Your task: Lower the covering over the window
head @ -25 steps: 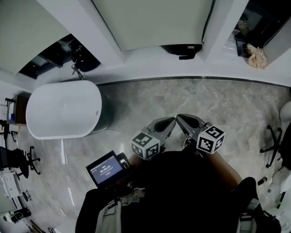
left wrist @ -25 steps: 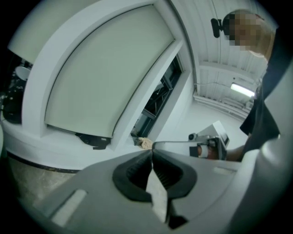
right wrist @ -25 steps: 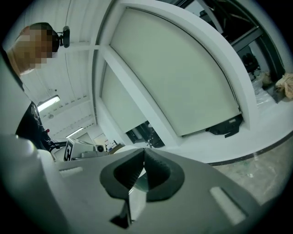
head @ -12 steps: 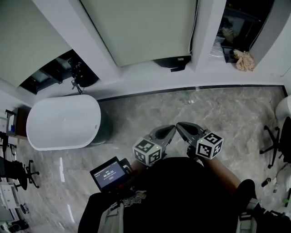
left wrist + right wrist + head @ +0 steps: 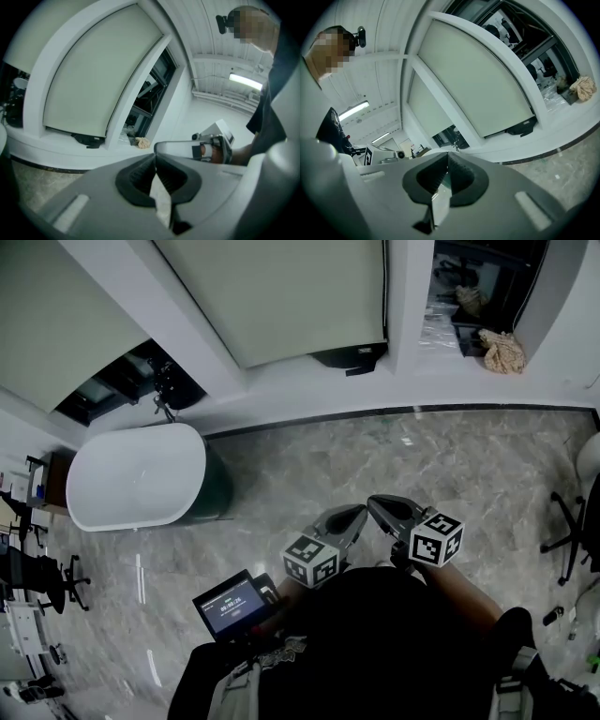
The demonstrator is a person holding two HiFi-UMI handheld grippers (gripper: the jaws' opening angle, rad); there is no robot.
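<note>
Both tools are clenched with nothing between the jaws: my left tool (image 5: 154, 158) and right tool (image 5: 448, 155) sit side by side, tips nearly touching, over the marble floor (image 5: 309, 465), right of the white bathtub (image 5: 136, 474). Beyond the bathtub and to its right, the pale blind (image 5: 281, 296) covers its window almost down to the sill (image 5: 281, 395)

Only text: white digits on the small screen (image 5: 234, 604), below-right of the bathtub (image 5: 136, 474). Probably a timer readout, too small to read. Nothing else legible.
</note>
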